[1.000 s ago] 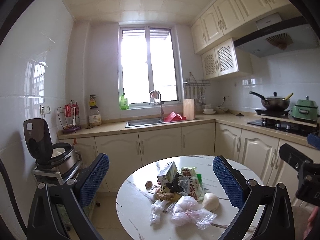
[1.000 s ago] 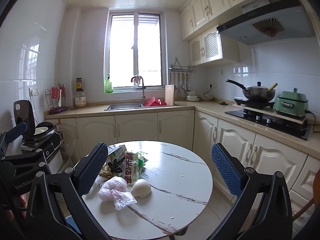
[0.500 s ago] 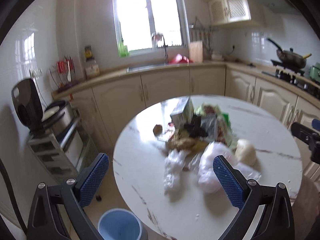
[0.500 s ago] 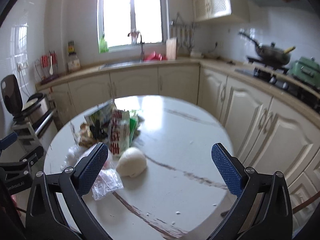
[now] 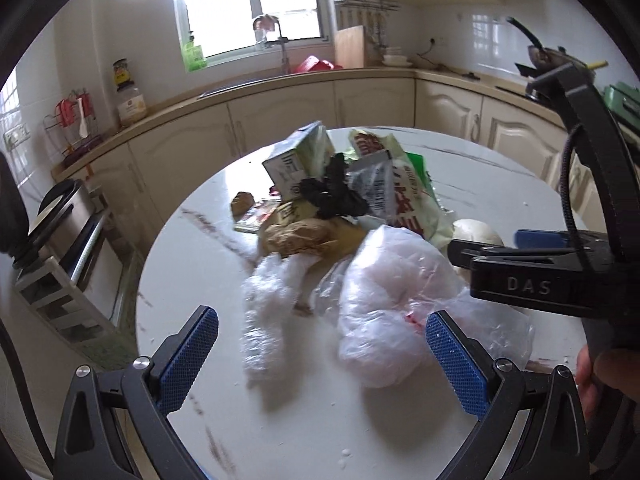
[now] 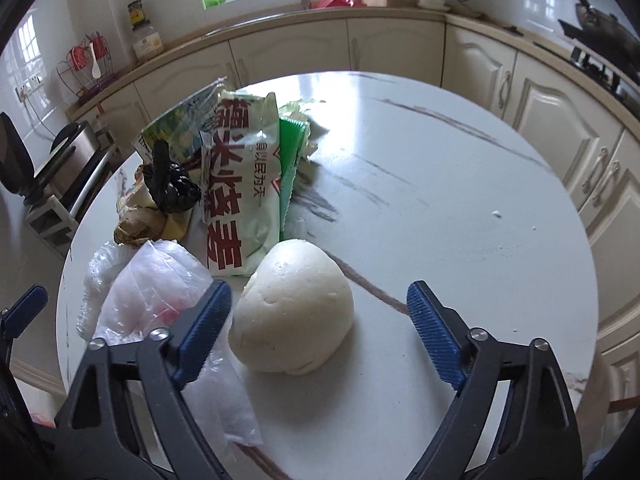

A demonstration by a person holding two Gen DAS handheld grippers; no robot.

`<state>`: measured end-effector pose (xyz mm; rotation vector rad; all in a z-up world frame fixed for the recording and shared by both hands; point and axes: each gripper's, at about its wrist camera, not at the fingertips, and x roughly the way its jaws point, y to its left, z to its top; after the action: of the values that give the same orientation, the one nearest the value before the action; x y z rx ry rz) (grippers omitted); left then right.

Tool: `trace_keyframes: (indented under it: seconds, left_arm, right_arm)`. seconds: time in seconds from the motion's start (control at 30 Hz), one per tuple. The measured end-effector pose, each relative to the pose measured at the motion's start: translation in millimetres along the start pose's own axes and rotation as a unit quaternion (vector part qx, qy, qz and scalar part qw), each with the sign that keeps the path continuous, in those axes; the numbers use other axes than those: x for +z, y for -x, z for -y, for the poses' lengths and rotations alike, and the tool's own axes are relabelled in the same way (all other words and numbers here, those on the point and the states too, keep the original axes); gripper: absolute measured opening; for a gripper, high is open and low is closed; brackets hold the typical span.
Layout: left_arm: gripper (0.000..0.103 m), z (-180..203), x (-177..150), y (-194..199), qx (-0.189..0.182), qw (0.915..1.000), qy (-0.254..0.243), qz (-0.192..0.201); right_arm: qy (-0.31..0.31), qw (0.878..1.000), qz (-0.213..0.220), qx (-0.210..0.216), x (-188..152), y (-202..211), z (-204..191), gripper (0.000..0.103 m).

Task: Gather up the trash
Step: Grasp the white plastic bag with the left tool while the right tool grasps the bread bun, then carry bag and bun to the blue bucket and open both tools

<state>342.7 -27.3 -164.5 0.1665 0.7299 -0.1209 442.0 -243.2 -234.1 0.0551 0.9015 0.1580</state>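
Closing around the white bun [image 6: 294,308] — right gripper [image 6: 320,316] fingers [image 6: 434,338] not yet touching it. Spread wide, left gripper [image 5: 320,356] over the clear plastic bags [image 5: 384,304], gripping nothing. Beyond, on the far-left worktop [image 6: 440,200]: rice packet [image 6: 242,184], carton [image 5: 298,160], black bag [image 5: 334,196]. Nothing collected yet — whole pile left.
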Motion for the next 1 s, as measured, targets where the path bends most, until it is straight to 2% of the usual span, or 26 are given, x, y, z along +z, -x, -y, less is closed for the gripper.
trace_keyframes:
  seconds: [0.07, 0.13, 0.17, 0.2, 0.4, 0.43, 0.5, 0.57, 0.67, 0.77, 0.87, 1.0]
  left_arm:
    - [0.102, 5.7, 4.1, -12.8, -0.001, 1.0000, -0.008, -0.004]
    - [0.102, 10.5, 8.8, -22.4, -0.010, 0.9999, -0.007, -0.009]
    - [0.102, 12.6, 12.1, -27.8, -0.014, 0.9998, -0.007, -0.011]
    - [0.102, 15.2, 14.3, -30.9, -0.014, 0.9998, -0.008, -0.014]
    - [0.100, 29.1, 24.0, -51.1, -0.022, 0.9993, -0.011, -0.029]
    - [0.098, 29.3, 24.5, -53.3, -0.028, 0.9991, -0.007, -0.031]
    - [0.085, 28.7, 25.8, -58.1, -0.047, 0.9982, 0.001, -0.039]
    - [0.068, 23.7, 24.9, -61.6, -0.078, 0.9956, 0.019, -0.048]
    - [0.051, 13.2, 18.2, -62.7, -0.138, 0.9878, 0.053, -0.049]
    - [0.043, 3.1, 12.1, -61.4, -0.171, 0.9816, 0.070, -0.048]
    - [0.039, 0.4, 7.1, -53.3, -0.178, 0.9805, 0.073, -0.040]
    - [0.038, 0.1, 2.8, -26.9, -0.186, 0.9796, 0.075, -0.011]
  right_arm:
    - [0.007, 1.000, -0.001, 0.013, -0.8, -2.9, 2.7, 0.076]
    - [0.017, 0.999, -0.004, 0.028, 0.9, -2.8, 3.3, 0.065]
    - [0.020, 0.999, -0.002, 0.039, 1.3, -1.6, 4.5, 0.055]
    - [0.022, 0.999, -0.004, 0.049, 0.9, -0.3, 6.6, 0.054]
    - [0.012, 0.999, 0.008, 0.045, -3.9, 9.8, 28.0, 0.052]
    - [0.007, 0.999, 0.011, 0.045, -3.7, 12.1, 34.1, 0.052]
    - [-0.003, 0.999, 0.013, 0.049, -6.2, 16.5, 44.4, 0.052]
    - [-0.009, 0.998, 0.015, 0.058, -9.0, 20.2, 50.3, 0.052]
    - [-0.017, 0.998, 0.016, 0.066, -15.3, 23.4, 56.4, 0.052]
    - [-0.022, 0.997, 0.018, 0.074, -19.1, 25.9, 57.2, 0.052]
    - [-0.022, 0.996, 0.020, 0.080, -22.9, 30.6, 53.9, 0.052]
    - [-0.021, 0.995, 0.029, 0.092, -28.5, 44.2, 47.6, 0.052]
